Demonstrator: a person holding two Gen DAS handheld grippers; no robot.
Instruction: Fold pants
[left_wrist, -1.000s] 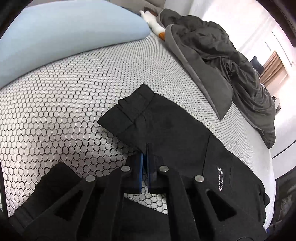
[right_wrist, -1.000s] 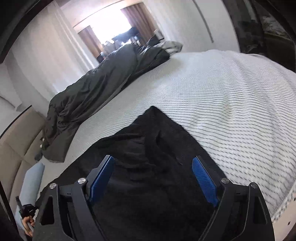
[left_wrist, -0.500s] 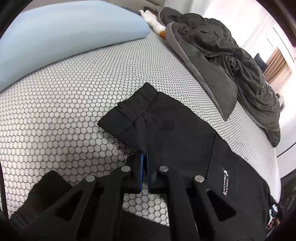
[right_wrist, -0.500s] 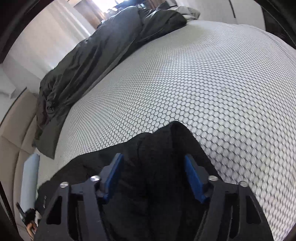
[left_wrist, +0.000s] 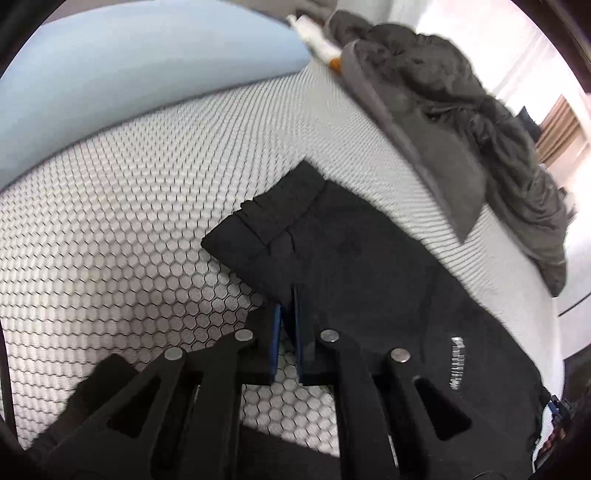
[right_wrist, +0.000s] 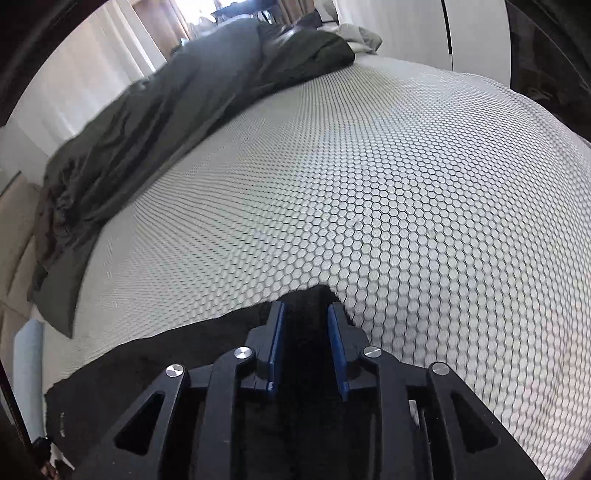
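Note:
Black pants (left_wrist: 351, 266) lie flat on a honeycomb-patterned mattress (left_wrist: 110, 221), with the waistband (left_wrist: 273, 214) toward the pillow. My left gripper (left_wrist: 289, 301) hovers at the pants' near edge. Its jaws are opening, a narrow gap shows mattress between the blue pads, and the fabric edge lies at the tips. In the right wrist view the pants (right_wrist: 184, 347) end in a corner on the mattress (right_wrist: 406, 221). My right gripper (right_wrist: 306, 314) straddles that corner. Its jaws are closing with the black cloth between the pads, still apart from it.
A rumpled dark grey duvet (left_wrist: 461, 110) runs along the far side of the bed (right_wrist: 166, 110). A light blue pillow (left_wrist: 129, 55) lies at the head end, with a white bottle with an orange cap (left_wrist: 317, 40) beside it. The bed's edge falls away at the right.
My right gripper has swept along the pants to their end corner, and its jaws have narrowed from wide to partly closed. The left pads have parted slightly; that hand has barely shifted.

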